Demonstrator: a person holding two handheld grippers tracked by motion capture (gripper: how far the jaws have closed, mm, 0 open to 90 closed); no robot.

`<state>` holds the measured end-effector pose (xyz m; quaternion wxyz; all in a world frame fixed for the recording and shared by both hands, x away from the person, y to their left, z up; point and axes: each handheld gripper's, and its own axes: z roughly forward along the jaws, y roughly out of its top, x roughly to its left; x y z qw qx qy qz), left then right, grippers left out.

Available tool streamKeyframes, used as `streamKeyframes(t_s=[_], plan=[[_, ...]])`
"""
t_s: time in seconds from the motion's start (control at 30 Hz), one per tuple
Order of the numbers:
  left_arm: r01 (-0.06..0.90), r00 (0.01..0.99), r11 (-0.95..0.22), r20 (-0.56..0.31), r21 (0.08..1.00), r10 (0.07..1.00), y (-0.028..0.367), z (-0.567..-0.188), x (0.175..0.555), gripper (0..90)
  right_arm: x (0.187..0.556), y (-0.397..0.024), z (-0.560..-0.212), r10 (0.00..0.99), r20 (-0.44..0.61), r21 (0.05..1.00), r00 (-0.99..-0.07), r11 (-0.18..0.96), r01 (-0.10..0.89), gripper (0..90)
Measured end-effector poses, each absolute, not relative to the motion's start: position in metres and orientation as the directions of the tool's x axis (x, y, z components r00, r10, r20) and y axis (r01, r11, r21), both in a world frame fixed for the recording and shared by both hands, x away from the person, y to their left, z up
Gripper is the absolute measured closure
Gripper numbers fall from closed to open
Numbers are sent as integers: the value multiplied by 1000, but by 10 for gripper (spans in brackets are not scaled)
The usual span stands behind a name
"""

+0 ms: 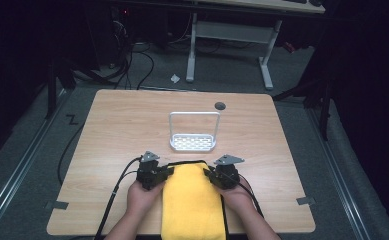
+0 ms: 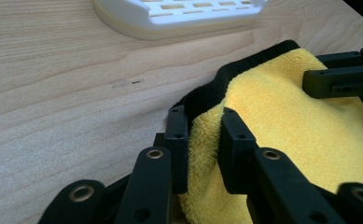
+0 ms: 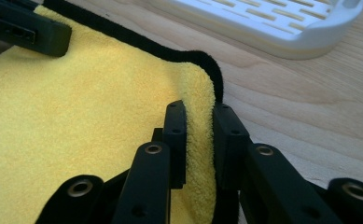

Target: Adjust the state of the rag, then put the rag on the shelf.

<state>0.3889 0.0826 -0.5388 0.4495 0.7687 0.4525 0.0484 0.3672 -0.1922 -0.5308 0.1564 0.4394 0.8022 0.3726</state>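
At the near edge of the worktop (image 1: 117, 125) lies one yellow cloth (image 1: 191, 200), black-hemmed; the left hand-held gripper (image 2: 202, 140) pinches its far-left corner, the right hand-held gripper (image 3: 198, 140) its far-right corner; likely an early stage, both grips taken, handling yet to come; one white rack (image 1: 193, 143) stands just beyond.

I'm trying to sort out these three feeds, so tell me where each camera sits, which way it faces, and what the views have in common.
High view: fixed above the person's side, looking forward and down on the wooden table; forearms, left gripper and right gripper show.
Left gripper view: rides the left gripper, looking along its jaws at the yellow towel; the right gripper's jaw shows beyond.
Right gripper view: rides the right gripper, jaws on the towel's black-trimmed edge.
Shared: all three show the towel and the white rack.
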Motion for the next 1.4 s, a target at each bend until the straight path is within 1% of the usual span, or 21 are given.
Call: streamKeyframes(t_s=[0.1,0.17,0.3,0.5,0.67,0.8,0.87,0.93,1.07,1.17,1.27,1.4], plan=[[652,583,-185,-330,736,743,83,-539,389,756,366,-191,-530,824,63,736,-563,343,584,787],[635,589,-193,-308,748,747,82,-538,388,773,365,-191,-528,824,45,743,-565,350,570,787],[620,590,-190,-293,761,752,82,-536,387,808,362,-192,-522,826,48,766,-561,330,551,787],[586,601,-182,-272,790,752,81,-529,381,820,355,-191,-514,825,23,798,-565,326,508,784],[523,613,-137,-260,841,746,86,-511,371,823,350,-192,-502,827,29,828,-562,295,477,784],[485,628,-119,-251,866,737,87,-498,366,822,344,-192,-491,825,1,856,-565,292,427,783],[463,640,-123,-235,878,732,87,-492,364,822,342,-193,-485,827,-14,866,-563,292,407,783],[437,642,-141,-198,888,741,86,-485,362,822,340,-194,-479,828,-15,876,-561,282,392,783],[427,638,-116,-209,897,741,88,-475,365,823,340,-194,-468,825,-44,896,-564,283,344,782],[416,637,-95,-216,904,740,88,-467,366,825,342,-196,-460,819,-13,905,-574,254,342,783],[383,646,-97,-191,919,739,86,-456,365,828,342,-197,-453,828,-19,917,-561,239,321,783],[351,652,-86,-178,932,737,85,-439,363,827,343,-196,-443,848,-25,924,-530,223,312,783]])
